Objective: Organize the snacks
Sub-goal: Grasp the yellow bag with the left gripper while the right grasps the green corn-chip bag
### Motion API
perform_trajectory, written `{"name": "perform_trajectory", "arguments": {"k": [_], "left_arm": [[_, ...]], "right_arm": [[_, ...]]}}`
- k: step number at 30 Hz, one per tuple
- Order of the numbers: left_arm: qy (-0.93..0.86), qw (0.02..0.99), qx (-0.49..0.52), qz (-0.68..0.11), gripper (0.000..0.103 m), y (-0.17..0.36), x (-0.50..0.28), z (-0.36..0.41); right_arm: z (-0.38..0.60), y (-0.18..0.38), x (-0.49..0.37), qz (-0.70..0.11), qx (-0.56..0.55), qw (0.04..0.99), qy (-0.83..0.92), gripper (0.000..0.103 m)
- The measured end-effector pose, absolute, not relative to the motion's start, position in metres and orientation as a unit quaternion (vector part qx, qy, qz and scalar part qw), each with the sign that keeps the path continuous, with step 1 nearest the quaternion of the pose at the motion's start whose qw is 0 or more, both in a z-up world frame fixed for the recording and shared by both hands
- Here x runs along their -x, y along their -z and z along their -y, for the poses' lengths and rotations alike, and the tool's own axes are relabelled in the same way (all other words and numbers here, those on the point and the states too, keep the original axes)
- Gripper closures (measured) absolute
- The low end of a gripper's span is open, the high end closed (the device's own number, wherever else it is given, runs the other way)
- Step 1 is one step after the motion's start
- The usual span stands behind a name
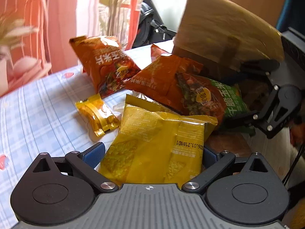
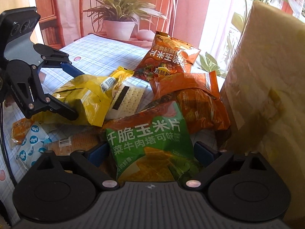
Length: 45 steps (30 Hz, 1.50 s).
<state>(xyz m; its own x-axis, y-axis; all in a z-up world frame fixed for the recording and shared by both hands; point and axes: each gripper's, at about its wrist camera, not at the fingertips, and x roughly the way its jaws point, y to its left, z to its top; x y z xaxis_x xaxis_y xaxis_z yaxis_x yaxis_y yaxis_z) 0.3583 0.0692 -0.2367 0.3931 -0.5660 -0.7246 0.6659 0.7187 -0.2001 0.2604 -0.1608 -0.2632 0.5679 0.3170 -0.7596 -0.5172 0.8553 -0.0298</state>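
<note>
A pile of snack bags lies on a blue checked tablecloth (image 1: 38, 105). My left gripper (image 1: 152, 152) has its jaws around a yellow chip bag (image 1: 158, 143); it also shows in the right wrist view (image 2: 80, 97) with the left gripper (image 2: 72, 93) on it. My right gripper (image 2: 152, 150) has its jaws around a green corn-chip bag (image 2: 150, 139), also seen in the left wrist view (image 1: 228, 99) beside the right gripper (image 1: 242, 95). Orange chip bags (image 1: 106, 64) (image 1: 167, 78) (image 2: 169, 55) (image 2: 198, 103) lie behind. A small golden candy pack (image 1: 97, 114) lies to the left.
A tall beige box (image 1: 228, 26) (image 2: 266, 95) stands at the right of the pile. A cracker pack (image 2: 127, 99), a blue-and-white wrapper (image 2: 32, 145) and a small orange pack (image 2: 19, 131) lie on the cloth. A potted plant (image 2: 118, 19) stands behind the table.
</note>
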Motion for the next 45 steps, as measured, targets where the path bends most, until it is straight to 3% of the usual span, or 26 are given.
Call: {"name": "perform_trajectory", "arguments": {"k": [11, 15, 25, 45], "left_arm": [[0.346, 0.843, -0.026, -0.411, 0.015, 0.235, -0.35, -0.078], [0.33, 0.853, -0.001, -0.404, 0.017, 0.227, -0.344, -0.087], [0.272, 0.893, 0.059, -0.353, 0.018, 0.184, -0.317, -0.098], [0.235, 0.922, 0.097, -0.292, 0.018, 0.107, -0.281, -0.075]], "right_arm": [[0.158, 0.269, -0.261, -0.401, 0.117, 0.878, -0.233, 0.012], [0.16, 0.267, -0.258, -0.394, 0.113, 0.882, -0.233, 0.022], [0.173, 0.244, -0.242, -0.363, 0.041, 0.901, -0.235, 0.035], [0.202, 0.173, -0.197, -0.246, -0.035, 0.937, -0.245, 0.039]]}}
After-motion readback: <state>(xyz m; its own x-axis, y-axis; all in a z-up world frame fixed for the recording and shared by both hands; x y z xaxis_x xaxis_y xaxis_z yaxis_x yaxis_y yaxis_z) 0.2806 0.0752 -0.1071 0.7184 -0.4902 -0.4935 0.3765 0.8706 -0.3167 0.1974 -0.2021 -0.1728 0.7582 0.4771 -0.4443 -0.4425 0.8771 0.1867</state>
